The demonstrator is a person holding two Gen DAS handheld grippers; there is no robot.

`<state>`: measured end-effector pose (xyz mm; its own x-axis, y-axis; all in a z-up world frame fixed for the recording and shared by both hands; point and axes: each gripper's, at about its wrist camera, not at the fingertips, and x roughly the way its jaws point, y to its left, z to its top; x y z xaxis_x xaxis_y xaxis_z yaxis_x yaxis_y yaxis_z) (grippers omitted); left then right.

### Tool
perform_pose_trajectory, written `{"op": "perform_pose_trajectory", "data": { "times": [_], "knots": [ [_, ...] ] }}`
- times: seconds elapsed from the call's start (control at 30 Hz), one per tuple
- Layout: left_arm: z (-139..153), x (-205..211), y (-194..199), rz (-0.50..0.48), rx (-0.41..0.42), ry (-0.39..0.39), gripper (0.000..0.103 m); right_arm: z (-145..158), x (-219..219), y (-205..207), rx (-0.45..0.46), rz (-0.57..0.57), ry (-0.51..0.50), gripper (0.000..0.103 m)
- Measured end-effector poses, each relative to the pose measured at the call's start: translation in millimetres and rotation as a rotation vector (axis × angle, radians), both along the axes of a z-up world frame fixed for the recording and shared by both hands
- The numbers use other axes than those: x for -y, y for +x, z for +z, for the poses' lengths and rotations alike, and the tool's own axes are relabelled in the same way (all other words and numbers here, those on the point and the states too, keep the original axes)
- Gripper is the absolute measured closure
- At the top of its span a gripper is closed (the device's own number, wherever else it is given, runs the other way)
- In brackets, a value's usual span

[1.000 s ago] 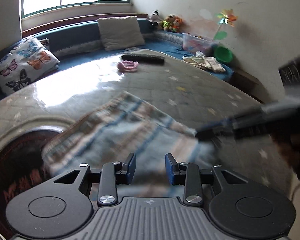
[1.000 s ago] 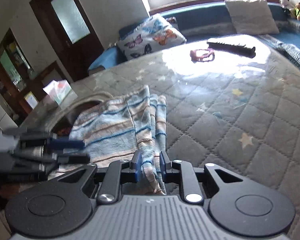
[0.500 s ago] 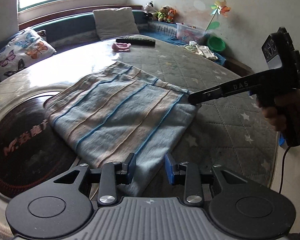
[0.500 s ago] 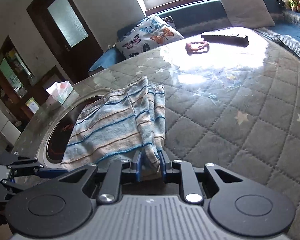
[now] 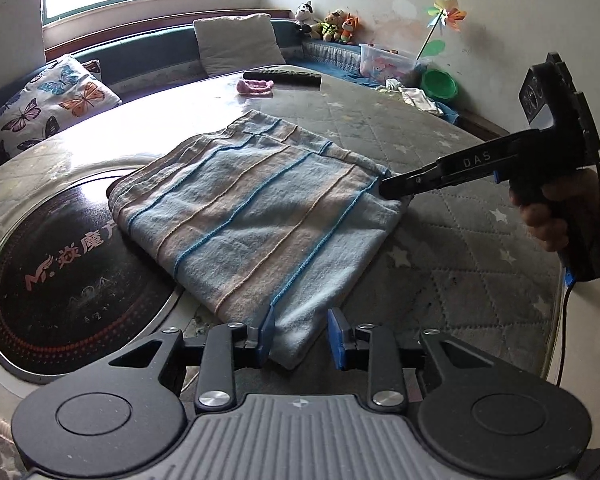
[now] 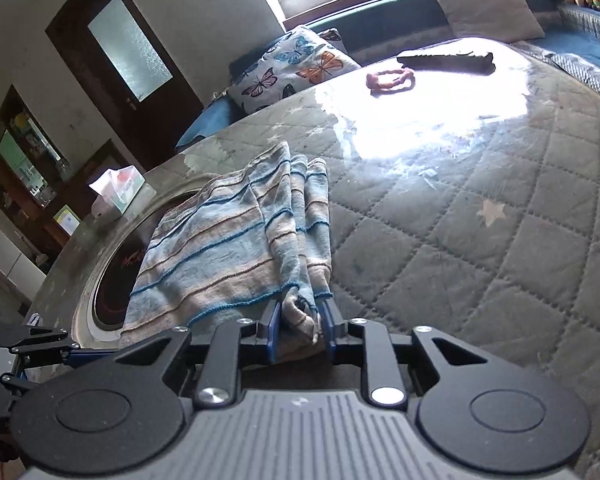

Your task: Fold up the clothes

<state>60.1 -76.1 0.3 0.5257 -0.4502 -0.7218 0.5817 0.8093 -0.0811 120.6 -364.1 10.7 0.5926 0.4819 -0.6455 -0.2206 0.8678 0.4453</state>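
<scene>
Folded striped towel (image 5: 260, 216) lying flat on a round, quilted, star-patterned table (image 5: 460, 248), its left part overlapping the dark circular inset plate (image 5: 60, 264) set into the tabletop. Left gripper (image 5: 300, 338): jaws spread, the near corner of the towel lying between the blue pads (image 5: 266, 336) with a clear gap on the right side. Right gripper (image 6: 299, 330): jaws pressed onto the bunched right-hand corner of the towel, pinching it; in the left wrist view this tool enters from the right, held by a hand (image 5: 548, 216). Far side of the table: a pink fabric loop (image 5: 255, 87) just beside a long black object (image 5: 283, 77). Beyond the table, a butterfly-print cushion (image 5: 48, 108) and a plain cushion (image 5: 236, 42) rest on a window bench.
</scene>
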Motion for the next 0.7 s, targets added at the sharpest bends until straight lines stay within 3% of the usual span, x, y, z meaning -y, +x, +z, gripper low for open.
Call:
{"op": "perform_pose_trajectory", "data": {
  "times": [0.4, 0.57, 0.7],
  "knots": [
    [3.9, 1.8, -9.3, -0.068, -0.052, -0.003, 0.074, 2.8, -1.7, -46.6, -0.034, 0.025, 0.014, 0.086],
    [12.5, -8.4, -11.6, -0.075, -0.078, -0.021, 0.073, 21.3, -5.8, -61.1, 0.006, 0.045, -0.039, 0.084],
    [25.1, -13.0, -2.6, -0.031, -0.034, -0.034, 0.072, 37.8, -11.2, -60.9, 0.055, 0.058, -0.074, 0.084]
  ]
}}
